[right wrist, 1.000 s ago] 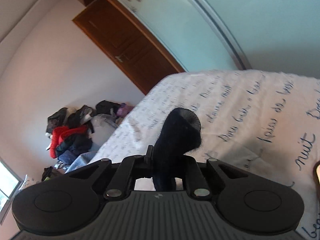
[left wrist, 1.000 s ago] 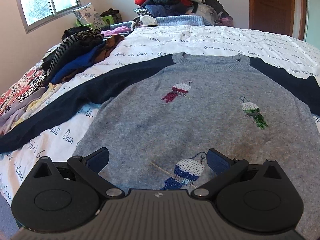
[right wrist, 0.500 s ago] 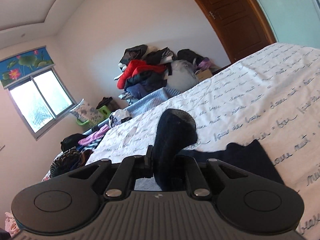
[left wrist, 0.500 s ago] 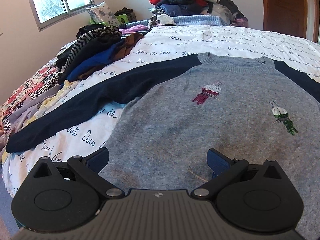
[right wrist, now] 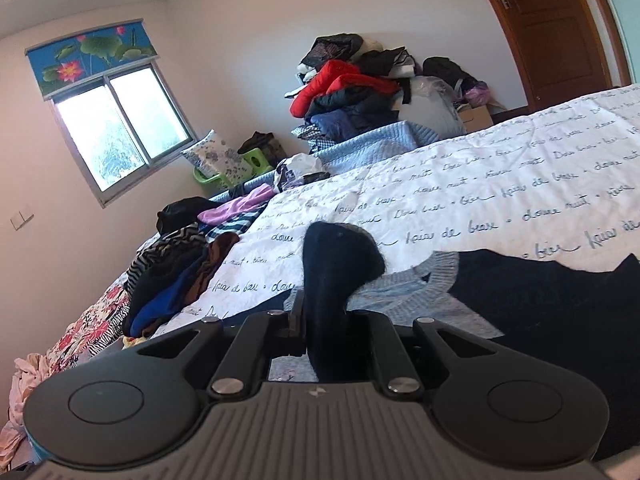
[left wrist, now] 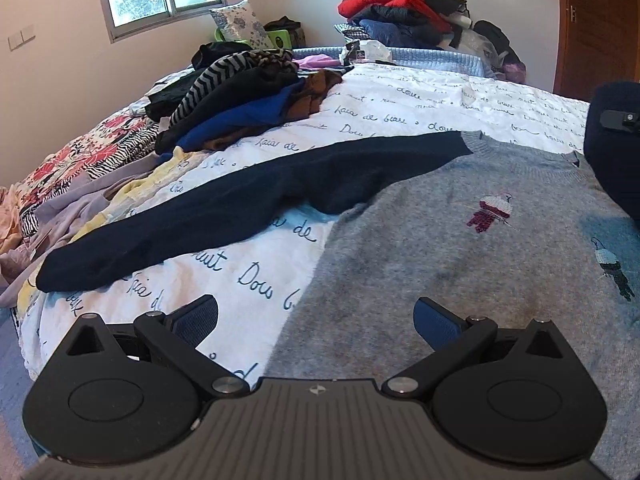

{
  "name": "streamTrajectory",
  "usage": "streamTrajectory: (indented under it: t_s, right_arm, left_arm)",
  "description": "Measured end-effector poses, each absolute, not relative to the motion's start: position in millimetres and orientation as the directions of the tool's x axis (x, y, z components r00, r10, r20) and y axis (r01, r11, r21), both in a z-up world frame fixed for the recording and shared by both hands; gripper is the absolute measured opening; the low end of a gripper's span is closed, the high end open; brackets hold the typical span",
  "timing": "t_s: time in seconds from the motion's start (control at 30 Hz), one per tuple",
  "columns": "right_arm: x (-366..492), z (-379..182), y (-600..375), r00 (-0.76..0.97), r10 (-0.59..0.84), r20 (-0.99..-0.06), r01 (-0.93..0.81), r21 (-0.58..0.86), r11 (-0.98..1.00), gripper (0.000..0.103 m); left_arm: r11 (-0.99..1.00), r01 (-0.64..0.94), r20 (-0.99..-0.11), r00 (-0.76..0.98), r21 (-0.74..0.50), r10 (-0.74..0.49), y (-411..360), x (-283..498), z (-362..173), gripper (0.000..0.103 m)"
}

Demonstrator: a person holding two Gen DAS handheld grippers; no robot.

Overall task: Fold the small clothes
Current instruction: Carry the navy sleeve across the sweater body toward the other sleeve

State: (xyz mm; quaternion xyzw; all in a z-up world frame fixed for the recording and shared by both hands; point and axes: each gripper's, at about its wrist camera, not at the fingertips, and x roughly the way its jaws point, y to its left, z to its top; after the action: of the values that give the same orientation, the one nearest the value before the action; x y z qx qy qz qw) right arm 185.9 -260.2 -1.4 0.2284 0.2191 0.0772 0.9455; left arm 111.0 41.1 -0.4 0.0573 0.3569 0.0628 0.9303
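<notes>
Sleeve (right wrist: 336, 280) now travelling over sweater (left wrist: 460, 260) body, pinched tight in right gripper (right wrist: 326, 320); left gripper (left wrist: 316, 320) hovering wide open, empty, sliding toward other sleeve (left wrist: 240, 208): first fold progressing.

The left tool (left wrist: 316, 320) pointed downward toward twelve o'clock, its jaws spread wide with nothing between the blue pads (left wrist: 434, 322). The right tool (right wrist: 324, 320) was clamped tight on a dark navy sleeve (right wrist: 336, 276), which stood up between its jaws; in the left wrist view it showed at three o'clock.
</notes>
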Motion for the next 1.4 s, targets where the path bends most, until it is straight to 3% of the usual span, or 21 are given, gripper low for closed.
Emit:
streamTrajectory:
  t_s: [0.8,0.97,1.07,1.13,1.2,1.3,1.4]
  right_arm:
    - [262,-22,-85,0.801,0.36,-0.478,-0.238,0.296,0.925,0.01]
    - [272,-37,-64,0.75,0.369,-0.549,-0.261,0.267,0.928,0.012]
    - [275,-47,-61,0.71,0.382,-0.591,-0.265,0.278,0.923,0.027]
    - [272,-48,-65,0.699,0.405,-0.589,-0.272,0.305,0.913,0.052]
    - [265,-43,-73,0.703,0.438,-0.56,-0.289,0.337,0.896,0.062]
    - [257,-33,-92,0.705,0.48,-0.522,-0.284,0.412,0.866,0.063]
    - [257,-34,-105,0.675,0.504,-0.539,-0.257,0.469,0.845,0.063]
  left_arm:
    - [0.959,-0.206,-0.644,0.71,0.195,0.284,98,115,1,0.103]
    - [0.959,-0.221,-0.668,0.689,0.175,0.281,109,117,-4,0.103]
    - [0.96,-0.232,-0.679,0.679,0.16,0.277,116,119,-3,0.103]
    - [0.957,-0.242,-0.677,0.679,0.161,0.286,120,119,-2,0.103]
    - [0.955,-0.25,-0.675,0.678,0.16,0.291,124,119,-1,0.103]
    - [0.954,-0.257,-0.686,0.666,0.157,0.293,129,123,-1,0.103]
    - [0.951,-0.264,-0.698,0.651,0.162,0.299,131,128,-2,0.103]
